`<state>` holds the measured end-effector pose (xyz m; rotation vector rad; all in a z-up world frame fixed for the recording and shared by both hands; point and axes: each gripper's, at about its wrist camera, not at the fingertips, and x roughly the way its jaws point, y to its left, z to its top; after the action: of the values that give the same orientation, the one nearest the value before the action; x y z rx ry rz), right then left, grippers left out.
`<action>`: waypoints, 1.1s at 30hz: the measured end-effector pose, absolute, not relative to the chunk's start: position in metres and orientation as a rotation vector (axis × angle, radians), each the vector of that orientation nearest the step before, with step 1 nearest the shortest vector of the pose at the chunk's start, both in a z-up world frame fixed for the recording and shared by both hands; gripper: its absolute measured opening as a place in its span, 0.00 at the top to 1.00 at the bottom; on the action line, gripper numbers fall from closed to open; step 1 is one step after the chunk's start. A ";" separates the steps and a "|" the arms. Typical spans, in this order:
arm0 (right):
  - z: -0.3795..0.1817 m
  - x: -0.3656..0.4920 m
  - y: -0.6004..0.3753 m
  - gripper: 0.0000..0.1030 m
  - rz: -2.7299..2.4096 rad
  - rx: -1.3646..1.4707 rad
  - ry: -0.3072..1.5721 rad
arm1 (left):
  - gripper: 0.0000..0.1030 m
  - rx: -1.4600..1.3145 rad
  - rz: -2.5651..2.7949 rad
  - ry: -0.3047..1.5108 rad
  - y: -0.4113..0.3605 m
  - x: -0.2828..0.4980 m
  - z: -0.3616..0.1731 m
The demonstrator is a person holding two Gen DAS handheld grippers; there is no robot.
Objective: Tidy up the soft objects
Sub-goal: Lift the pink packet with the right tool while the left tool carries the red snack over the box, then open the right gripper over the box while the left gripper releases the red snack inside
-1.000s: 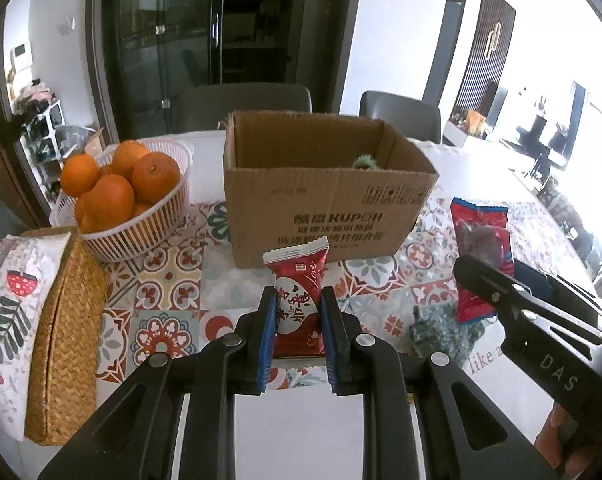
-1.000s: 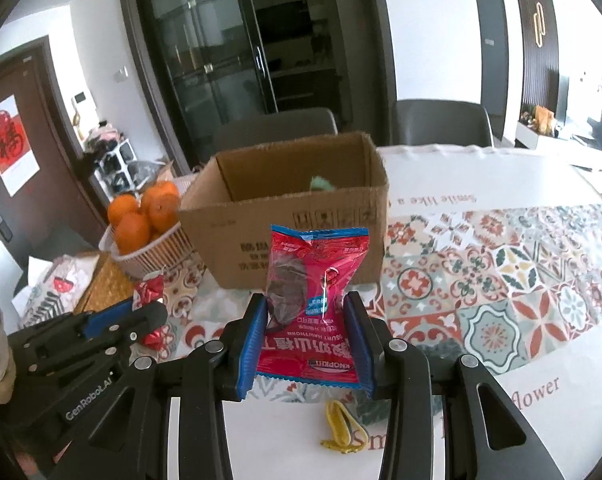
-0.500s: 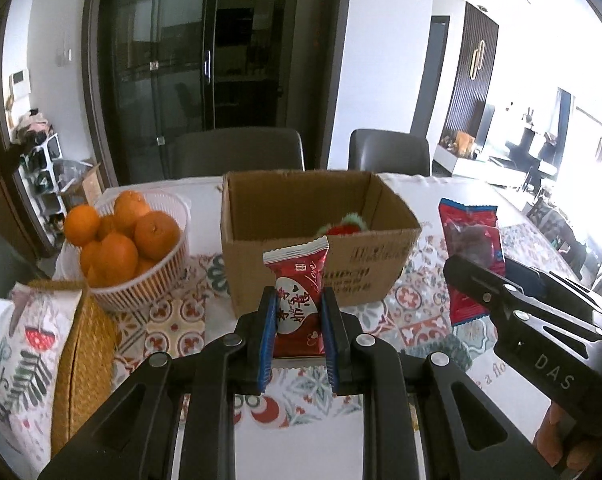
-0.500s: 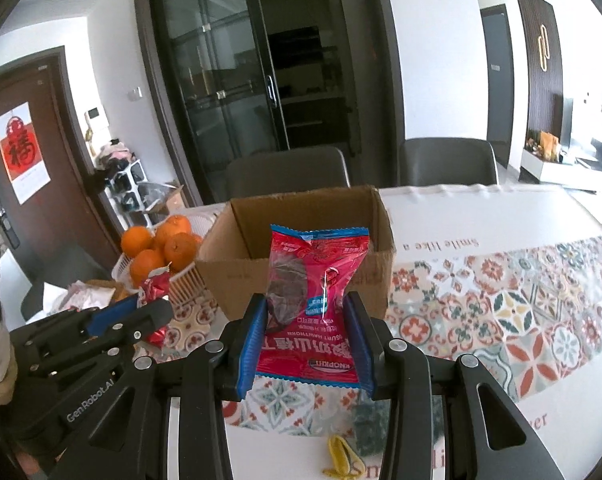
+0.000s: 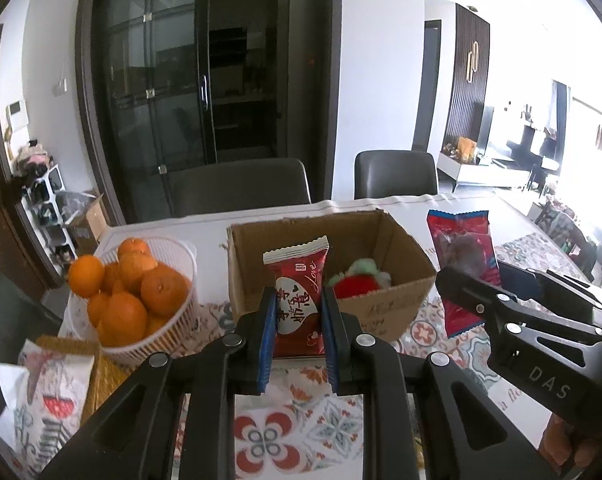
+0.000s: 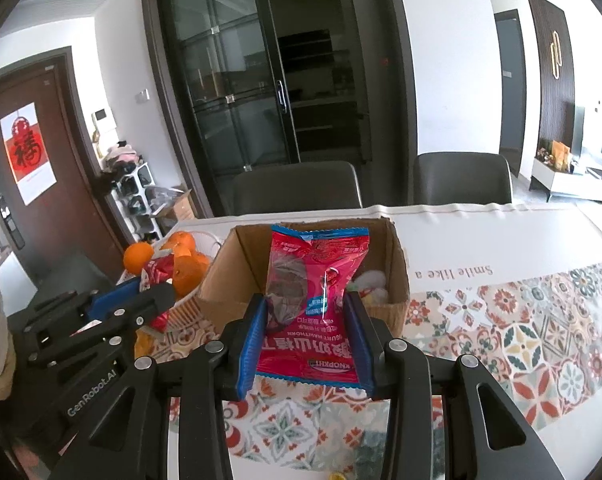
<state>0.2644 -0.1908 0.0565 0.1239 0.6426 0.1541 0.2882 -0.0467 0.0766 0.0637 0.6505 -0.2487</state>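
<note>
A: While the left wrist view is up: what's the left tool (image 5: 297, 320) doing?

B: Pads pinched on one dark red snack packet (image 5: 299, 296), upright, in the air in front of the cardboard box (image 5: 381, 316). Box is open-topped on the bench (image 5: 269, 436); one red-and-green soft toy (image 5: 359, 280) lies inside. One white basket (image 5: 169, 320) left of the box, about six oranges (image 5: 123, 316) showing. Right tool (image 5: 501, 304) crosses at the right edge with a second packet.

A: Right wrist view?

B: Right tool (image 6: 307, 336) is clamped on one pink-red snack bag (image 6: 313, 300), print upside down, held up in front of the same box (image 6: 229, 280). Pale soft thing (image 6: 371, 284) inside, partly hidden by the bag. Left tool (image 6: 141, 300) low left, with its red packet (image 6: 159, 276). Orange basket (image 6: 183, 306) behind it, count unclear from here. Two chairs (image 6: 297, 192) behind the bench (image 6: 521, 320).
</note>
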 end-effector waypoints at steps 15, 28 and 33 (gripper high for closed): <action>0.055 0.330 -0.195 0.61 0.176 0.086 0.702 | 0.79 0.064 -0.298 0.716 -0.056 0.351 0.069; 0.024 0.391 -0.198 0.61 0.196 0.087 0.821 | 0.78 0.073 -0.298 0.842 -0.059 0.407 0.038; 0.010 0.409 -0.198 0.57 0.210 0.104 0.851 | 0.56 0.071 -0.301 0.895 -0.057 0.423 0.025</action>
<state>0.4093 -0.1982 0.0100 0.1035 0.8510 0.2098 0.4232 -0.0573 0.0247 0.0707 0.8953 -0.3013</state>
